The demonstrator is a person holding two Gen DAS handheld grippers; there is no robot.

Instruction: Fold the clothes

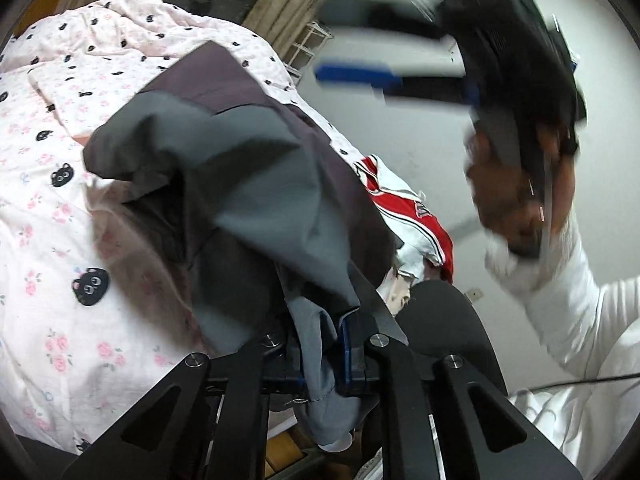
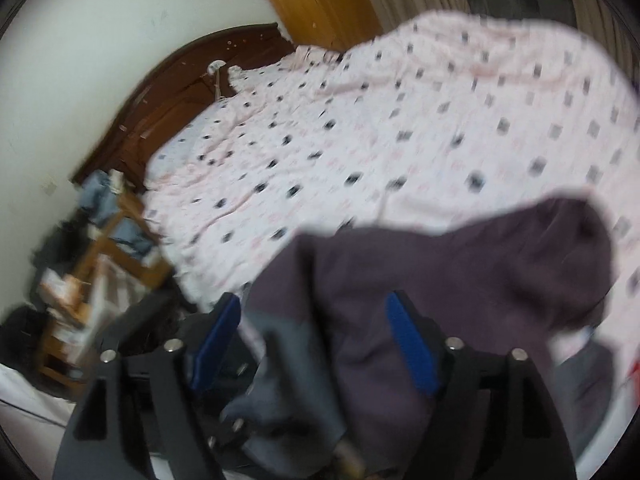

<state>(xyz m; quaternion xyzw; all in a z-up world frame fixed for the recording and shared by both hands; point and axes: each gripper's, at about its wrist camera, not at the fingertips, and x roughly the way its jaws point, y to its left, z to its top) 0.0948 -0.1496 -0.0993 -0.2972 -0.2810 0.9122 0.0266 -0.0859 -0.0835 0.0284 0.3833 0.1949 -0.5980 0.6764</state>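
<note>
A grey and dark purple garment hangs over the bed. My left gripper is shut on its grey edge and holds it lifted, the cloth draping away from the jaws. My right gripper shows in the left wrist view up at the right, blurred, its blue-padded fingers apart and empty, held in a hand. In the right wrist view my right gripper is open above the purple part of the garment, with cloth lying between the fingers but not clamped.
The bed has a pink sheet with black cat heads and roses. A red and white garment lies at the bed's edge. A dark wooden headboard and a cluttered wooden stand are at the left.
</note>
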